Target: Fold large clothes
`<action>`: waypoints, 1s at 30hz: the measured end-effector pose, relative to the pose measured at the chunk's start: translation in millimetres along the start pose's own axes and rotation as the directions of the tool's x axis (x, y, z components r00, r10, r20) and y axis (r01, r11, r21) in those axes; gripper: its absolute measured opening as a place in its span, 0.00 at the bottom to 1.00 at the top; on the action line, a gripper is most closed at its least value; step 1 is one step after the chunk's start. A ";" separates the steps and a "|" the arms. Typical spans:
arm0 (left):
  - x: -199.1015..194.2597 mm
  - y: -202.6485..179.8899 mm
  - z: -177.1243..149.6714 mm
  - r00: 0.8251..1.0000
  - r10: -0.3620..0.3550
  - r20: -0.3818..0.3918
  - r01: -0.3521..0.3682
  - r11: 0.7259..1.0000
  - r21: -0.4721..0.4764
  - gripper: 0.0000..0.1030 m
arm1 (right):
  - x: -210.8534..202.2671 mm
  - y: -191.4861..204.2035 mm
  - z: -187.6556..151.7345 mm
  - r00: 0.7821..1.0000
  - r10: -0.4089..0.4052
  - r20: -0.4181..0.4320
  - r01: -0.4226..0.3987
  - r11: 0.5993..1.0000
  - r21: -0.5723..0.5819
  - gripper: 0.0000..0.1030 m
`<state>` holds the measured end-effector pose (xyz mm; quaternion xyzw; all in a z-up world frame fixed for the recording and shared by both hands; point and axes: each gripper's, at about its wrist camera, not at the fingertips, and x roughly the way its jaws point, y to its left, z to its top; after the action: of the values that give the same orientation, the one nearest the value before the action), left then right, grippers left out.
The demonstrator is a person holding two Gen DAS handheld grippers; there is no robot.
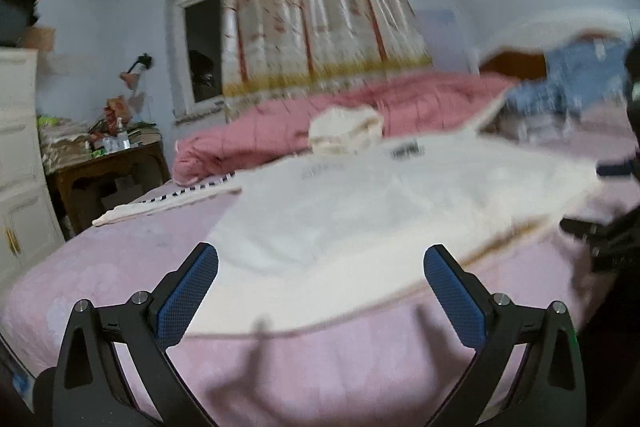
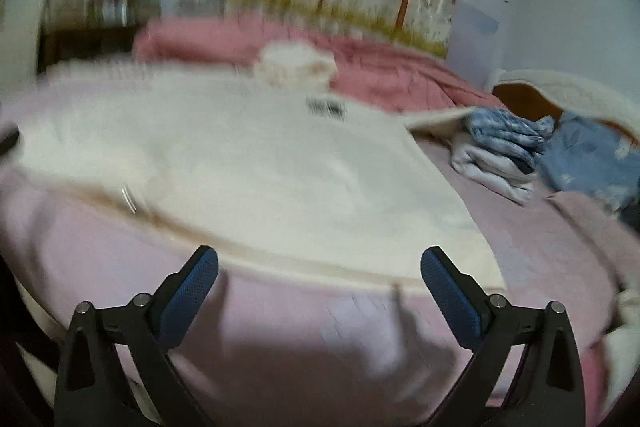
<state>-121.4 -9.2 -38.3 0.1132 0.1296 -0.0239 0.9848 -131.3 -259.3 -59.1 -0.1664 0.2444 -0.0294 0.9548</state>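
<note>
Your left claw is nearest in the left wrist view, spread wide and holding nothing, over the near hem of the cream garment. That garment lies flat on the pink bed sheet, likely laid out for folding. From the right wrist, your right claw gapes empty just short of the same hem, folded clothes beside the garment.

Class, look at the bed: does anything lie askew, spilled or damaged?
Nothing stands out. The cream garment lies spread flat on the pink bedsheet, with folded clothes stacked beside it. Both grippers, left and right, are open and empty. Blur hides fine detail.
</note>
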 end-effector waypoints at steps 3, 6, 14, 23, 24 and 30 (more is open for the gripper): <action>15.3 -11.2 -13.2 0.994 -0.069 -0.086 0.073 0.997 0.038 0.86 | 7.6 -3.2 -9.1 0.996 0.074 -0.053 -0.074 0.997 0.016 0.94; 36.1 -20.6 -15.4 0.975 -0.126 -0.184 0.140 0.988 0.063 0.77 | 16.2 -4.9 -8.6 0.988 0.121 -0.093 -0.119 0.992 0.029 0.94; 57.1 -25.5 -6.9 0.971 -0.013 -0.240 0.053 0.986 0.161 0.77 | 34.1 -3.6 6.5 0.997 0.009 -0.080 -0.017 0.994 -0.104 0.94; 85.8 26.9 0.7 0.960 0.081 -0.267 -0.036 0.985 0.167 0.22 | 47.9 -35.3 28.5 0.996 -0.022 -0.087 0.009 0.988 -0.153 0.38; 86.0 32.3 2.7 0.962 0.081 -0.262 -0.039 0.986 0.159 0.16 | 47.4 -42.5 31.2 0.997 -0.005 -0.082 -0.005 0.992 -0.124 0.27; 104.6 47.9 38.5 0.972 0.064 -0.227 -0.027 0.986 0.162 0.12 | 48.2 -62.4 59.2 0.998 -0.045 0.037 0.048 0.993 -0.107 0.16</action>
<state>-7.1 26.7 -19.0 0.1959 0.2385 0.0018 0.9512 -59.2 -306.8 -11.5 -0.2237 0.2253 -0.0356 0.9476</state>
